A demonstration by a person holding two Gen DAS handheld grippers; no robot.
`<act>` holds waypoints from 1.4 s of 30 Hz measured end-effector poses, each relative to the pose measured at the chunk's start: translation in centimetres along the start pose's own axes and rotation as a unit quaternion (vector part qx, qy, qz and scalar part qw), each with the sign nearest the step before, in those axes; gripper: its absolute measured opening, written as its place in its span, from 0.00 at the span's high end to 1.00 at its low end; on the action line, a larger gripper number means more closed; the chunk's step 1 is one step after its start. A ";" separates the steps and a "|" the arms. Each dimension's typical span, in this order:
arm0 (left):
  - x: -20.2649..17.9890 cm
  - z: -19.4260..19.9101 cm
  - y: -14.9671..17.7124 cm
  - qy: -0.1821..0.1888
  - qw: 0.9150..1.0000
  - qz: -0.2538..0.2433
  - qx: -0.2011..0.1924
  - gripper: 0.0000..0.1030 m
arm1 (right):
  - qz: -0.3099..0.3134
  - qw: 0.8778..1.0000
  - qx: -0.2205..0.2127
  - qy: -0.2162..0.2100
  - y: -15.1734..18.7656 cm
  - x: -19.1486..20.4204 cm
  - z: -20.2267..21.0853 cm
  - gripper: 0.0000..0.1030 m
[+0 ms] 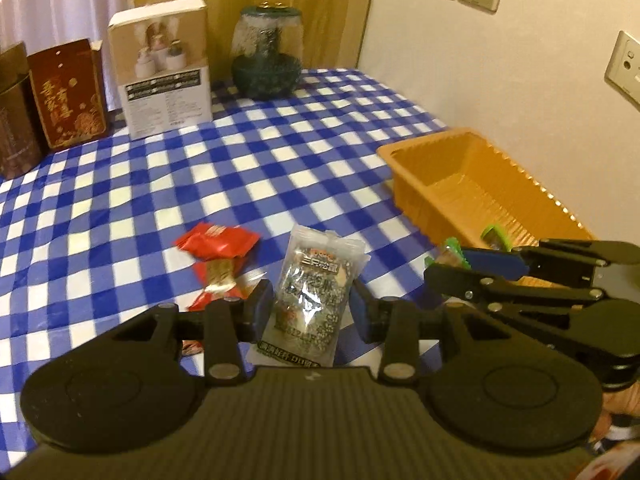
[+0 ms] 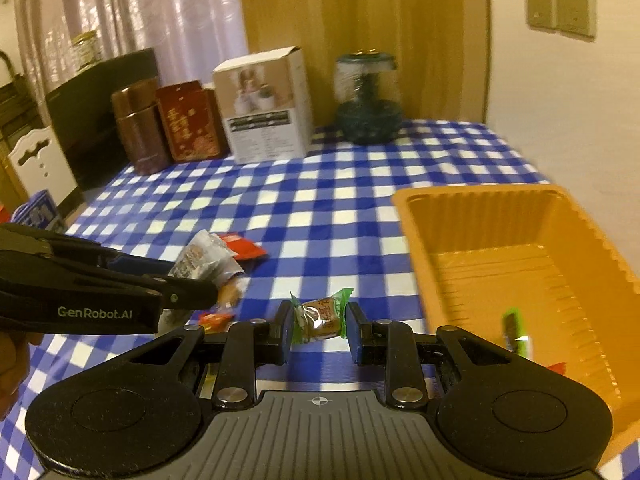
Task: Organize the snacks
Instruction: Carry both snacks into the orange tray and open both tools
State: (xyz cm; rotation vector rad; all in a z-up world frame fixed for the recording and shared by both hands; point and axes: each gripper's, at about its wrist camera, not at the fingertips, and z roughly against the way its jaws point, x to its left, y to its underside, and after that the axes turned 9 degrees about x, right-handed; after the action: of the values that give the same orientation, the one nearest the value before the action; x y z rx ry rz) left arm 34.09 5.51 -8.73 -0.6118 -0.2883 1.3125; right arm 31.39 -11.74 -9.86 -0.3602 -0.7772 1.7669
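We've got both sets of fingers clamped: left gripper [image 1: 312, 308] on a crinkly nut pouch [image 1: 314, 296], right gripper [image 2: 319, 330] on a small green-wrapped cake [image 2: 320, 316]. Both look light, slippery and squashable, so mid-body holds seem best.

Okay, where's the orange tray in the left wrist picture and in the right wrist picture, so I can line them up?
Left wrist view: the orange tray sits at mid right, by the wall, behind the right gripper.
Right wrist view: the tray fills the right side, just right of the gripper's own fingers.
Shared landmark: the white box at the back of the checked cloth.
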 end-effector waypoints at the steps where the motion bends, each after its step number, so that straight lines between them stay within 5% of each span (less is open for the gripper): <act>1: -0.4 -0.1 -0.2 0.002 1.000 0.000 -0.001 0.63 | -0.003 1.000 -0.004 0.007 0.0 -0.3 0.3 0.73; 21: -8.6 -2.1 -3.8 0.057 0.997 -0.038 -0.020 0.63 | -0.116 0.986 -0.056 0.102 1.0 -10.2 4.6 0.73; 42: -14.4 -5.3 -5.9 0.094 0.993 -0.069 -0.010 0.63 | -0.197 0.967 -0.040 0.155 2.1 -15.5 5.5 0.73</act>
State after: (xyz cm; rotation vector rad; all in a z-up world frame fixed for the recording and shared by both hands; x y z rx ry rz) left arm 38.02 -10.42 -7.63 -0.7146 -0.1859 1.1123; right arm 31.80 -28.25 -9.34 -0.4874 -0.6437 1.2707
